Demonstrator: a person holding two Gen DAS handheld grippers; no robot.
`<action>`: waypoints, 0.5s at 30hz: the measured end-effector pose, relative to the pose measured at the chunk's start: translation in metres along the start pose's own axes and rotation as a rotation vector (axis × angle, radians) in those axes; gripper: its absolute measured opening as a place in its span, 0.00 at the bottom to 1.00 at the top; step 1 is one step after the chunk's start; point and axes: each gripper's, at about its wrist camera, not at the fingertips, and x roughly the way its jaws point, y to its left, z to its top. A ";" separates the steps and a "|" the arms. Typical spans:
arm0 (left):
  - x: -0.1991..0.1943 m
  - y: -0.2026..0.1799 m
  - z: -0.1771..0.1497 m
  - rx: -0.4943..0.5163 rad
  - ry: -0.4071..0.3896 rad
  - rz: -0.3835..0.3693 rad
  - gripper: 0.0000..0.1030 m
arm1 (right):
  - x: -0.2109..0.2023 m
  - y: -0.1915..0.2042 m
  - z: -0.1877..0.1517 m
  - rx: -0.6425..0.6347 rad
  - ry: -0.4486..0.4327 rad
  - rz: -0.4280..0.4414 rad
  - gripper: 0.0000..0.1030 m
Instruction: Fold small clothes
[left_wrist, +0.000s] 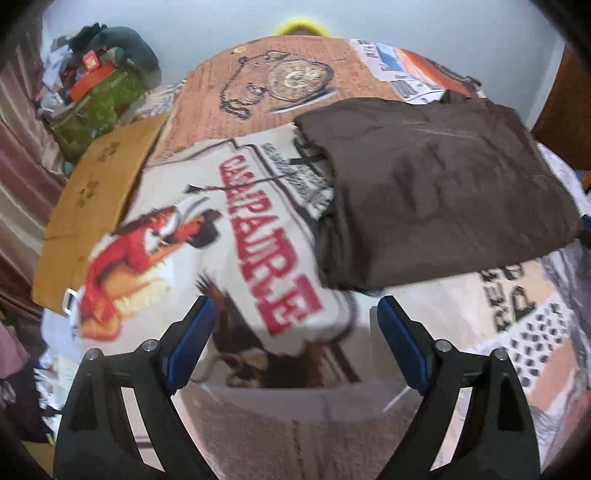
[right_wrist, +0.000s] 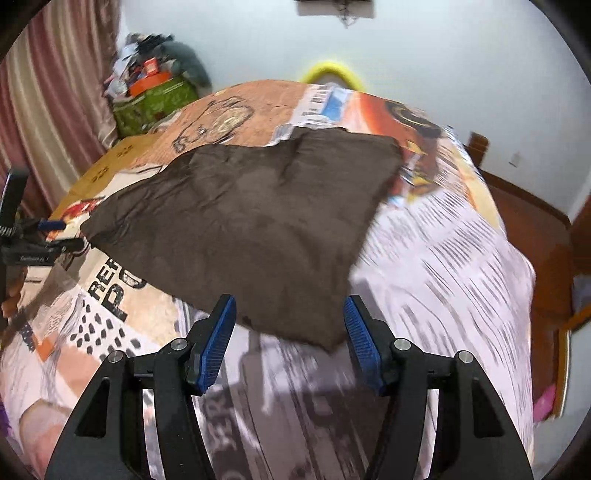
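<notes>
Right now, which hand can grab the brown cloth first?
Probably the right. The right tool is open with the near corner of the brown cloth lying just ahead between its tips. The left tool, also open, looks mostly at the printed bedcover; the cloth sits off to its side.

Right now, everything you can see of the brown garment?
The brown garment is dark, plain, matte soft cloth, lightly wrinkled, with no print visible. It lies folded into a rough rectangle, layered edges showing along one side in the left wrist view, flat on the printed bedspread. One corner points toward the right gripper, whose jaws stand open on either side of that corner; the pads look clear of the cloth. The left gripper is open just short of its near edge.
</notes>
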 end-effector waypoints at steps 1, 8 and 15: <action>0.000 -0.003 -0.001 -0.013 0.002 -0.035 0.87 | -0.001 -0.004 -0.003 0.022 -0.004 -0.005 0.56; 0.020 -0.001 0.016 -0.145 0.021 -0.142 0.75 | 0.006 -0.027 -0.014 0.198 -0.010 0.055 0.56; 0.022 0.001 0.033 -0.173 -0.014 -0.168 0.16 | 0.022 -0.016 -0.004 0.186 -0.017 0.092 0.33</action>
